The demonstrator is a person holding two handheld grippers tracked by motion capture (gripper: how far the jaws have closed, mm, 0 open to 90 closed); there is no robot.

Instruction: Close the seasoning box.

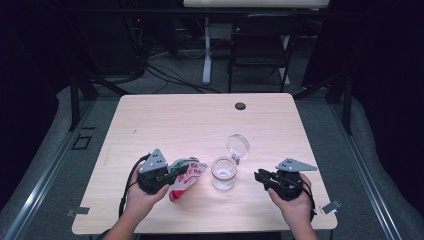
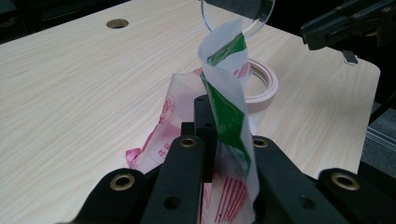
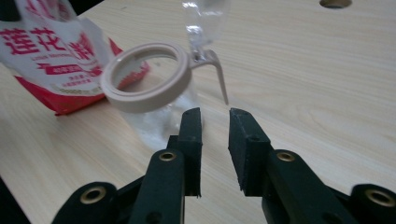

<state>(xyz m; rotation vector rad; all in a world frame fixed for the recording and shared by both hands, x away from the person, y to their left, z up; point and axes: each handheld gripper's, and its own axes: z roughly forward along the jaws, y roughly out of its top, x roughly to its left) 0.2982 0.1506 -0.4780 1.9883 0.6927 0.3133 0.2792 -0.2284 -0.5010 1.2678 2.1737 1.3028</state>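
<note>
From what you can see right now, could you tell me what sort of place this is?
Probably a lab or recording room: a plain wooden table stands on a metal frame, with tangled cables and a folding chair behind it.

Evenly lit table (image 1: 165,120) from overhead, dark surroundings, soft shadows, near fingers (image 3: 191,140) blurred

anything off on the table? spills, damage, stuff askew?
No spill or damage shows. The left gripper clamps a twisted, crumpled pouch, tilted toward the jar. The jar stands upright with its hinged lid open. The right gripper is open beside it.
</note>
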